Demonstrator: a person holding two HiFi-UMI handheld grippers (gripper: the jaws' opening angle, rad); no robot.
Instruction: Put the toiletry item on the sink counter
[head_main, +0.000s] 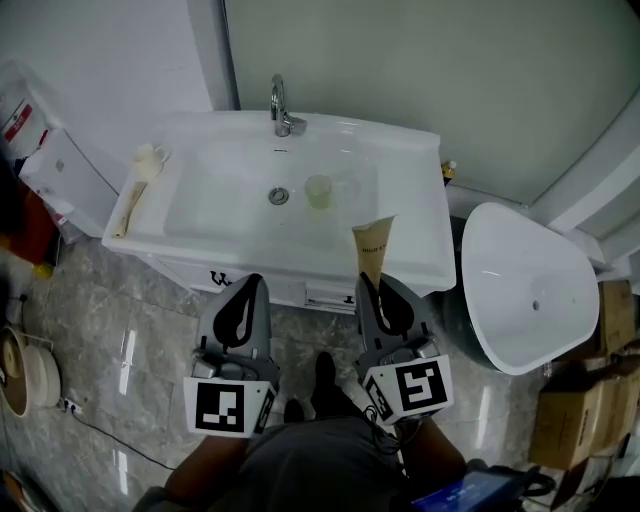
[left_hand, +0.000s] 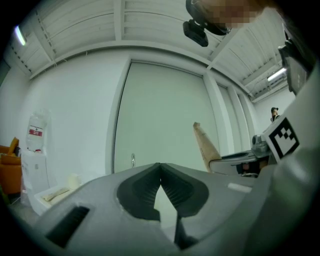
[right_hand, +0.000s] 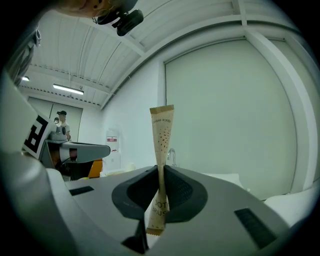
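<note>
Right gripper (right_hand: 161, 175) jaws pinch a tan flat paper toothbrush sachet (right_hand: 162, 134), upright at the white ceramic sink counter's (head_main: 432, 205) front edge. Left gripper (left_hand: 160, 172) jaws pressed together, empty. Placement pending.

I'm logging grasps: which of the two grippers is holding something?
The right gripper: its fingers pinch a tan paper packet. The left gripper is shut on nothing.

Tan packet (right_hand: 161, 135) w/ partial print "OT" / "RUS"; rest unreadable.
</note>
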